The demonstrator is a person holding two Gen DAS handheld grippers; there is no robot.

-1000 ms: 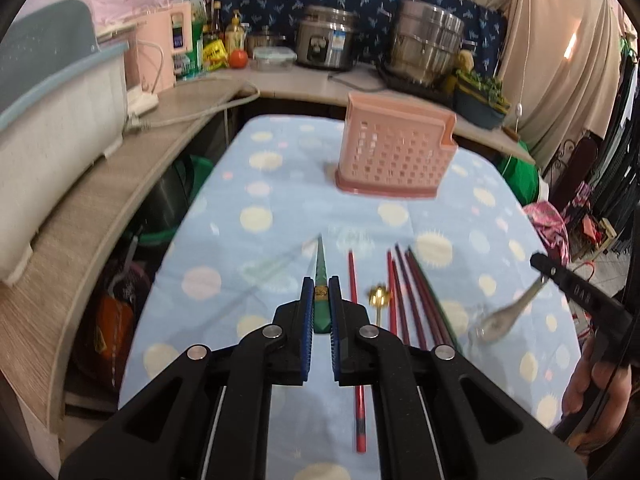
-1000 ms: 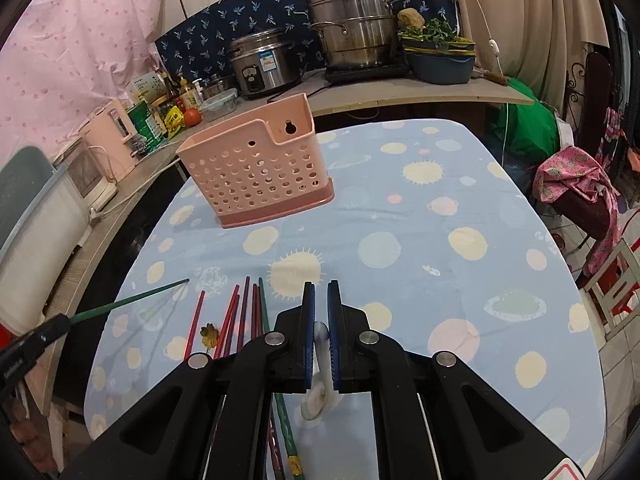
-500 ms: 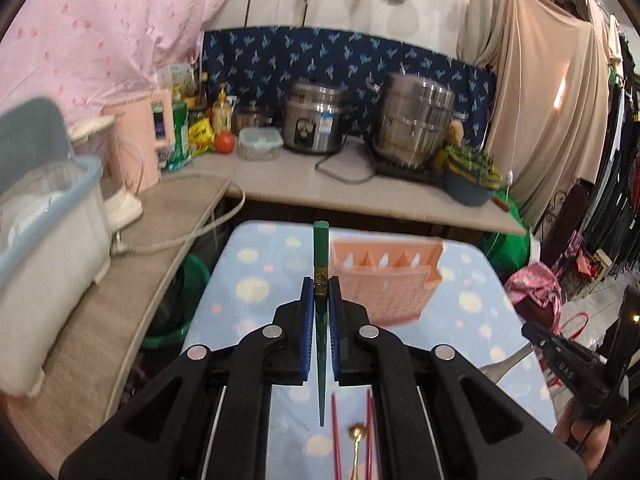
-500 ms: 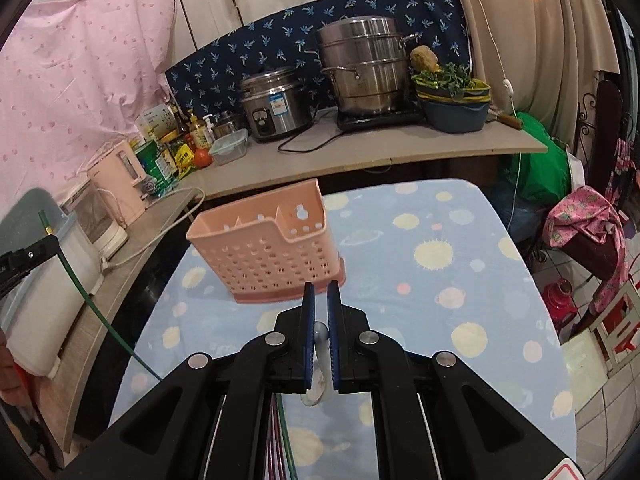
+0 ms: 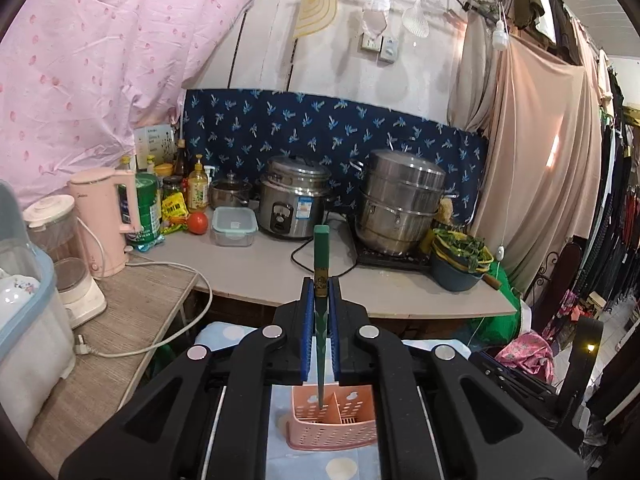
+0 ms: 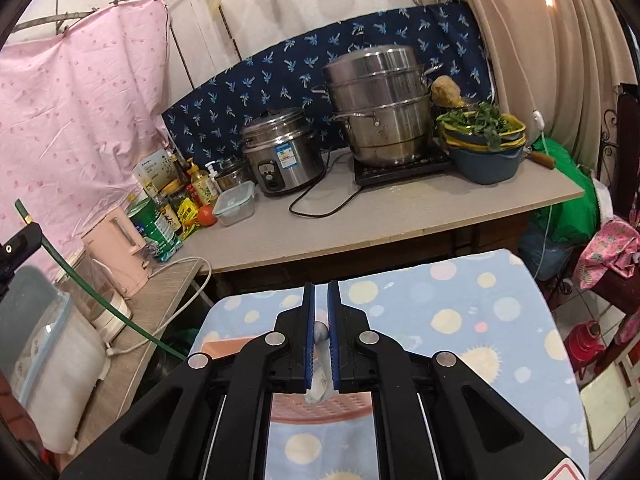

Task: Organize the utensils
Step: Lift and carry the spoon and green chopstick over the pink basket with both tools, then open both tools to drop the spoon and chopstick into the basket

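Left claw (image 5: 320, 308): the blue pads are closed on a long green lacquered chopstick (image 5: 320, 264), taken just below its square butt end, so that the thick end stands above the pads and the thin shaft hangs down between them. Its tapered tip hangs over the pink perforated plastic utensil holder (image 5: 334, 426), close to the partition between the compartments; whether the tip is already inside the rim I cannot tell. The holder stands on the table (image 6: 460, 320), which is covered by a light blue cloth printed with suns and dots, towards the far edge.

Right claw (image 6: 321, 336): the pads are drawn in on the handle of a pale, glossy soup spoon (image 6: 320, 384), apparently ceramic or hard plastic. The spoon hangs bowl-down above the same pink holder, whose rim shows just beneath it. In this view my left claw appears at the left edge, with the green chopstick slanting down from it towards the holder.

Handling, as I judge it: the chopstick is light, stiff and smooth, so a grip near the thick end leaves it free to pivot, and it should be lowered plumb. The spoon is heavier at the bowl, slippery and perhaps breakable; I would hold it at mid-handle and release it low, inside a compartment.
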